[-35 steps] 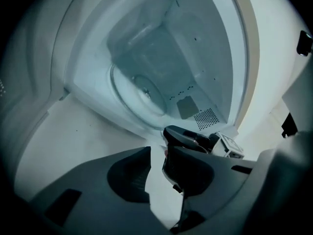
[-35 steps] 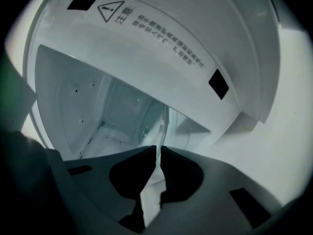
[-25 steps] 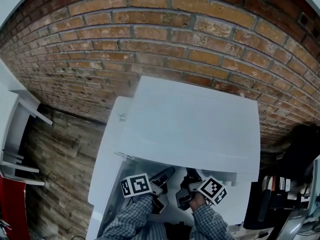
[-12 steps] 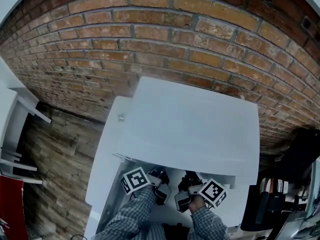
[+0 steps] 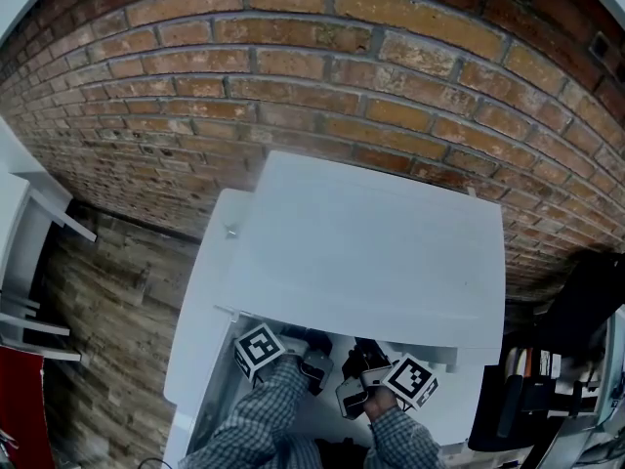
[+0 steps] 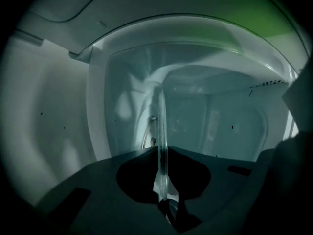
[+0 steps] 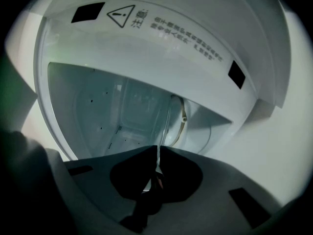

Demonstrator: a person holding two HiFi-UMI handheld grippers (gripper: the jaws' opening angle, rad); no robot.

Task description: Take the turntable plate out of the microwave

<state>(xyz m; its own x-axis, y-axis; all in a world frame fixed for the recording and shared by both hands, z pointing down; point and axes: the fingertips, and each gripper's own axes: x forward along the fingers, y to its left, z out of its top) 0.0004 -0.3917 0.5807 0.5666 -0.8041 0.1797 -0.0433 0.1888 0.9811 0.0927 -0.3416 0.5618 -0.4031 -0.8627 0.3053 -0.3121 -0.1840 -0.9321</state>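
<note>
Showing edge-on as a thin clear line, the glass turntable plate [image 6: 160, 116] is sitting inside the microwave [image 5: 371, 252] cavity, running between both sets of fingers. The left gripper [image 6: 160, 155] has just been closing, and its fingers are now pinching the plate's rim. The right gripper [image 7: 157, 153] is clamping the rim too, its fingers nearly together on the glass. The plate is possibly raised off the cavity floor; neither gripper view is settling that. From the head view, both grippers are reaching side by side into the open front, with checked sleeves [image 5: 259, 418] trailing behind. A brick wall [image 5: 293, 66] is backing the microwave.
</note>
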